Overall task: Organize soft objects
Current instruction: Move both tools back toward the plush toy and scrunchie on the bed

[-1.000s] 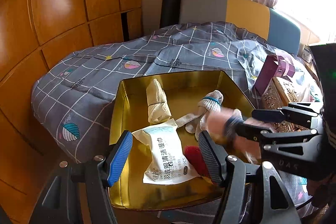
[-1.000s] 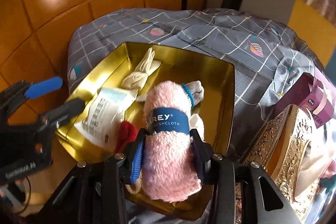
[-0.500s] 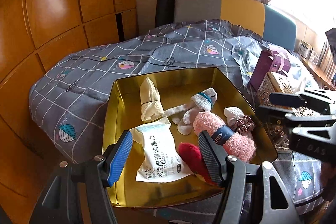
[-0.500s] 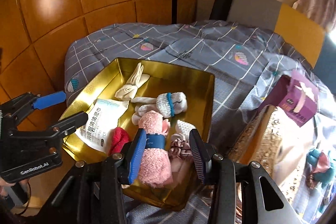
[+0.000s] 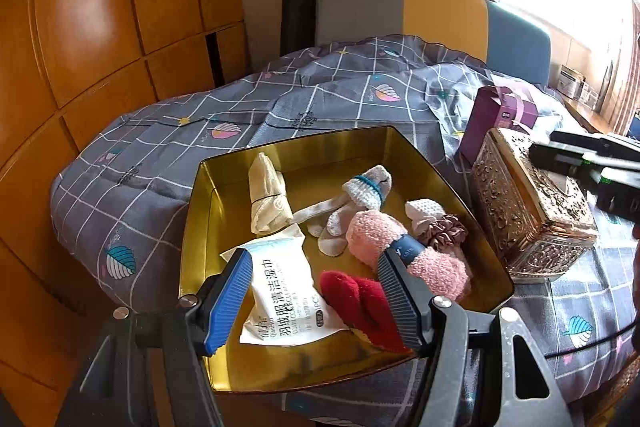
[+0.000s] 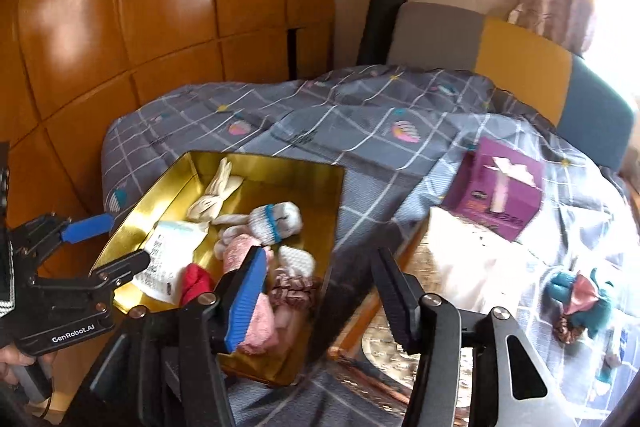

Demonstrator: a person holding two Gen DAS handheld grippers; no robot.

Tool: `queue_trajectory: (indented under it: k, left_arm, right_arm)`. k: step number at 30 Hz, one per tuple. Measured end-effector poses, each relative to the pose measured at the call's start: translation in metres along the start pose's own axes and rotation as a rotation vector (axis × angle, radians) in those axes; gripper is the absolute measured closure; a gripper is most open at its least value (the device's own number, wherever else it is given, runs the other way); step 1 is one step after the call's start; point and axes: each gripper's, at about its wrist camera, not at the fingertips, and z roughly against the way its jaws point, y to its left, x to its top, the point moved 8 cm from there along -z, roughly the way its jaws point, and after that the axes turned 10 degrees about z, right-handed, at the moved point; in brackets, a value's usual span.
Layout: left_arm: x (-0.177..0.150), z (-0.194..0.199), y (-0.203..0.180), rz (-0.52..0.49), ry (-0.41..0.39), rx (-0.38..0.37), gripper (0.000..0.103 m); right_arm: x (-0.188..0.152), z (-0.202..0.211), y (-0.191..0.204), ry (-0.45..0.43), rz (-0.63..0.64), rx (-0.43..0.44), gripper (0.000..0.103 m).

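Released and left behind: the pink dishcloth roll (image 5: 404, 255), clamped in the right tool (image 6: 320, 291) a second ago, now lies in the gold tin (image 5: 280, 367) on the bed, touching the red sock (image 5: 360, 303) and the scrunchie (image 5: 446, 233). Right tool has swung toward 2 o'clock, jaws wide apart, nothing between them.

Left tool (image 5: 316, 291) hangs over the tin's near edge, jaws also spread and empty, the wipes packet (image 5: 280, 291) showing between its fingers.

Likely next target: the teal and pink soft bundle (image 6: 580, 299) on the quilt, at about 3 o'clock from the right tool, well apart from the tin, beyond the ornate box (image 5: 532, 211). Its long axis cannot be read through the blur. Right tool is clearly the nearer; the left would have to cross the tin and box.
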Motion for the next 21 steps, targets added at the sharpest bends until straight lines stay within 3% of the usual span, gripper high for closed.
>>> queue_trajectory:
  k: [10, 17, 21]
  left_arm:
    - [0.0, 0.003, -0.014, -0.042, -0.002, -0.005, 0.037]
    - [0.003, 0.005, -0.03, -0.089, -0.009, -0.004, 0.037]
    - [0.006, 0.007, -0.042, -0.111, -0.014, -0.02, 0.037]
  right_arm:
    - [-0.02, 0.038, -0.084, -0.04, -0.134, -0.142, 0.04]
    - [-0.058, 0.064, -0.163, -0.009, -0.278, -0.28, 0.035]
    - [-0.085, 0.082, -0.209, 0.017, -0.352, -0.369, 0.025]
